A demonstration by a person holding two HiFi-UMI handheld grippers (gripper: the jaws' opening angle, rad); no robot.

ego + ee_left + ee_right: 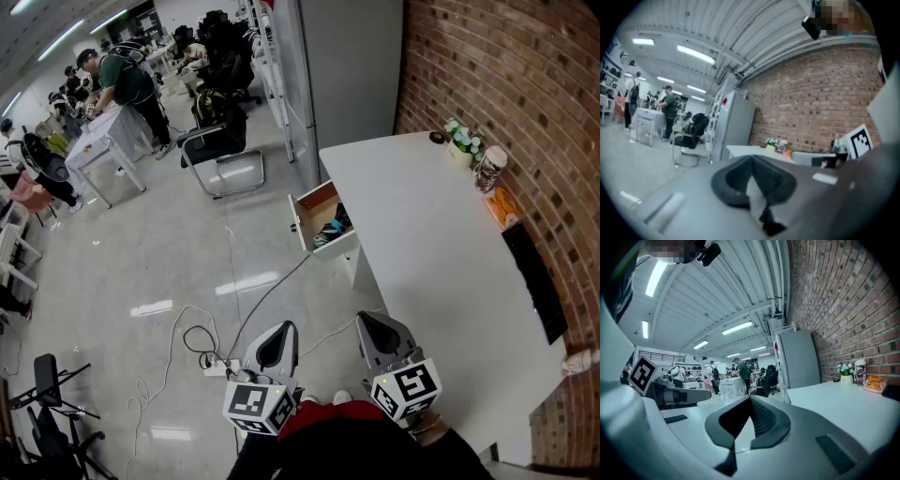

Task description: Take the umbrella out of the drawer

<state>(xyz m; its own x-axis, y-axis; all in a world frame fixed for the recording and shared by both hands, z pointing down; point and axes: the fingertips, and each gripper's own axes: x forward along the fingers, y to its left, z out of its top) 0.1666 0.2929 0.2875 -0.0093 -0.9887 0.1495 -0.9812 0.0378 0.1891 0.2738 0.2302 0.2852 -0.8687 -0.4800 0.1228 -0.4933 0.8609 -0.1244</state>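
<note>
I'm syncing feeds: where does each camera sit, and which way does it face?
Head view: on the head, steeply down at table and drawer; shows left gripper, right gripper.
Left gripper view: rides that gripper, faces brick wall; its shut jaws show.
Right gripper view: rides its gripper, faces along table; shut jaws show.
Shared: flower pot.

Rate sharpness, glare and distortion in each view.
Head view: sharp, with bright glare patches on the floor. Left gripper view: soft and blurred throughout, fisheye with dark corners. Right gripper view: crisper, though the fisheye curves the brick wall.
</note>
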